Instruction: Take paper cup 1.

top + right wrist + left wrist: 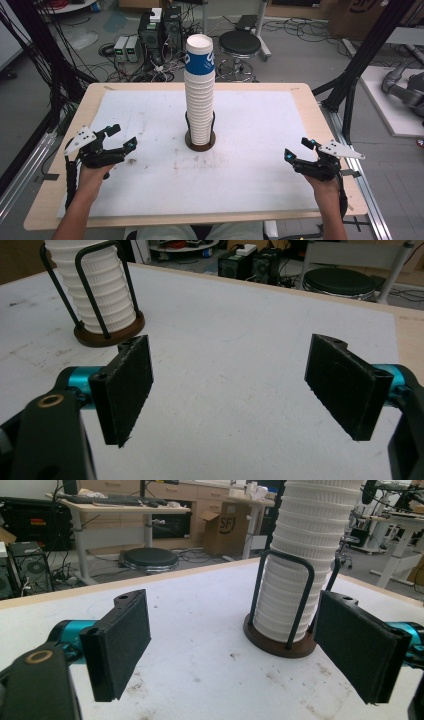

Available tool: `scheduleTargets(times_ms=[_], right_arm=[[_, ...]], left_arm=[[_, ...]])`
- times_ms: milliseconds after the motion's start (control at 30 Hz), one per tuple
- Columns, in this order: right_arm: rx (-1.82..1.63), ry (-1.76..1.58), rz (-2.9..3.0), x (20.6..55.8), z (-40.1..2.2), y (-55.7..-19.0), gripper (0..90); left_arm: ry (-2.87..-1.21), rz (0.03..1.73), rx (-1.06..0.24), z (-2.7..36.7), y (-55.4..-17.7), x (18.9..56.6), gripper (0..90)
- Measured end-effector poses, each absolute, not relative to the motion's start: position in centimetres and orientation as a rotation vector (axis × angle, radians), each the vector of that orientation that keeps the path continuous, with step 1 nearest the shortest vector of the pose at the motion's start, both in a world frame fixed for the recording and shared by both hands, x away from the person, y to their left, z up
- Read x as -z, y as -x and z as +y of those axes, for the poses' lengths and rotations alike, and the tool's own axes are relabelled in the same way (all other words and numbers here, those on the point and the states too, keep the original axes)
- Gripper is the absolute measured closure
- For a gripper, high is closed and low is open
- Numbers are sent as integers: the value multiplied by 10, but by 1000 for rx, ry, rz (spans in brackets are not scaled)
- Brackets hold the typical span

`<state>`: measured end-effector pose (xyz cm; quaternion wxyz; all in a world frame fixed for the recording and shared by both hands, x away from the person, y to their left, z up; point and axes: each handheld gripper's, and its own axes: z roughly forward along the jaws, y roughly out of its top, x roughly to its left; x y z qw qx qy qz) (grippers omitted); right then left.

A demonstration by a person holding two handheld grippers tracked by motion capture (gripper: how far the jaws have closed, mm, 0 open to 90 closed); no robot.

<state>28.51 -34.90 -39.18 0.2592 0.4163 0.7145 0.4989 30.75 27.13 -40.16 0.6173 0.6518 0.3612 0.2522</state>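
Stack of paper cups (200, 95) stands upright in a dark wire holder (200, 141) at mid-tabletop (250, 165), well apart from both grippers. Left gripper (121, 136) and right gripper (296, 148): jaws released, nothing between the pads. Judged step: approach the stack. To do it well, steady the holder base with one gripper, take only the top cup at its rim with the other, lift straight up so the stack does not tip. Both hands rest low near the front corners, jaws angled inward toward the stack
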Motion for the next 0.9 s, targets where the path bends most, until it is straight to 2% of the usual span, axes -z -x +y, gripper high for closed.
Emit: scheduleTargets(times_ms=[900], right_arm=[[-1393,-1154,1992,388,-341,-282,197]], left_arm=[[-1530,803,-551,262,-305,403,151]])
